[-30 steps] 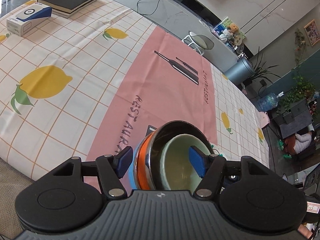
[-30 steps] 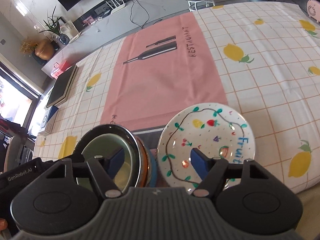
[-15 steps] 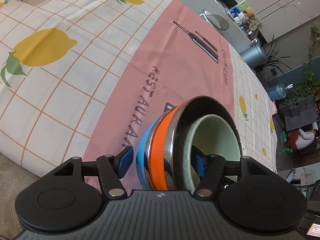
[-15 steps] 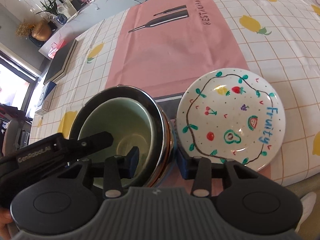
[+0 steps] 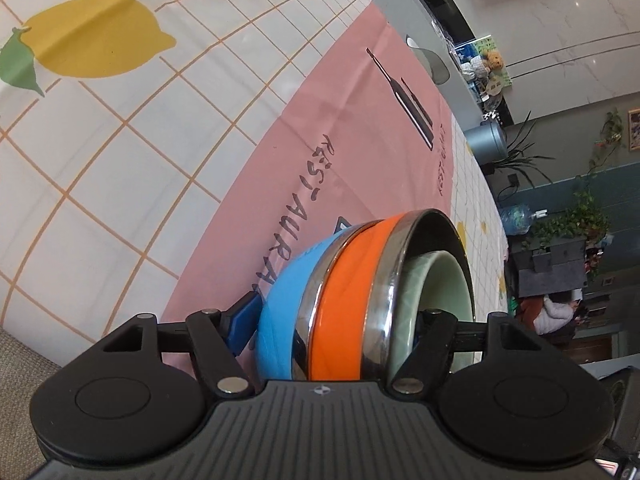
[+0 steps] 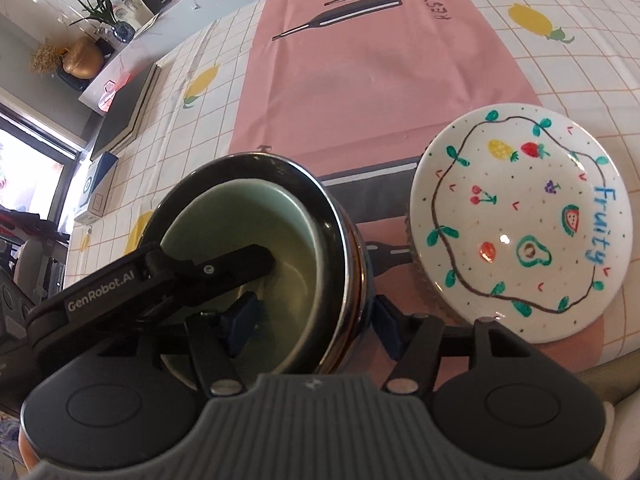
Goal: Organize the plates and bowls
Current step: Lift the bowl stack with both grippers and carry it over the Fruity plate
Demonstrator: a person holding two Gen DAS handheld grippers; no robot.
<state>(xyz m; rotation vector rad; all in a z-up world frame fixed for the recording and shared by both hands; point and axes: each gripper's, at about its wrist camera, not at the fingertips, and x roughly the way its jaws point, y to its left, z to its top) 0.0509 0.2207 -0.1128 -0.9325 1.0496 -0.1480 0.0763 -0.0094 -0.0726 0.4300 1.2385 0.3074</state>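
Left hand-held gripper (image 5: 334, 332) straddling nested bowls (image 5: 344, 300), contact unclear

Nested bowl stack (image 6: 336, 240): pale green inside steel-rimmed orange and blue, upright. White fruit-painted plate (image 6: 520, 216) just beside, flat.

"RESTAURANT" on pink mat (image 5: 320, 128), "Fruity" on plate (image 6: 520, 216), "GenRobot.AI" on left gripper (image 6: 256, 280)
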